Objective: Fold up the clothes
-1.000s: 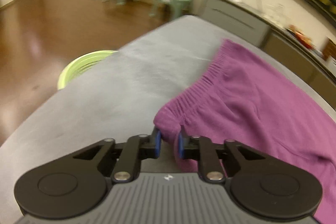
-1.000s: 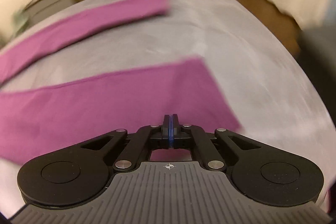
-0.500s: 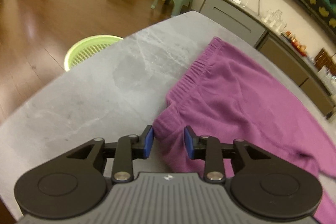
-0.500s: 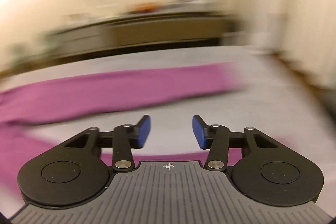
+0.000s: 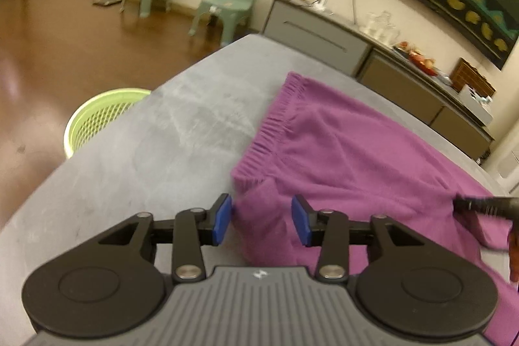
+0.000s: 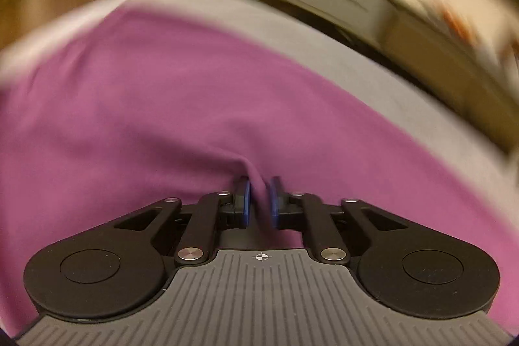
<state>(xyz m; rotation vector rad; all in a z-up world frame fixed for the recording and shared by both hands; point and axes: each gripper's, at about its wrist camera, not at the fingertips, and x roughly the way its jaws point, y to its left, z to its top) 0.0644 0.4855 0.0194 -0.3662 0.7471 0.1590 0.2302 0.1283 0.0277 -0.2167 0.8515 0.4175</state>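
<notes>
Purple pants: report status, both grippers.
Left gripper opening, waistband corner between unpressed pads. Right gripper closing on a pinch of the purple pants. Grey table, nothing in the way.

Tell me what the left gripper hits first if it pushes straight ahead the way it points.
Likely the purple trousers: the left gripper, jaws opening, already straddles their near corner, and beyond lies only fabric on the grey table.

Purple pants (image 5: 350,151) spread flat on grey counter (image 5: 155,158), ribbed waistband (image 5: 275,122) at the 10 o'clock end, near corner rumpled, small ridge bunched up mid-fabric.
</notes>
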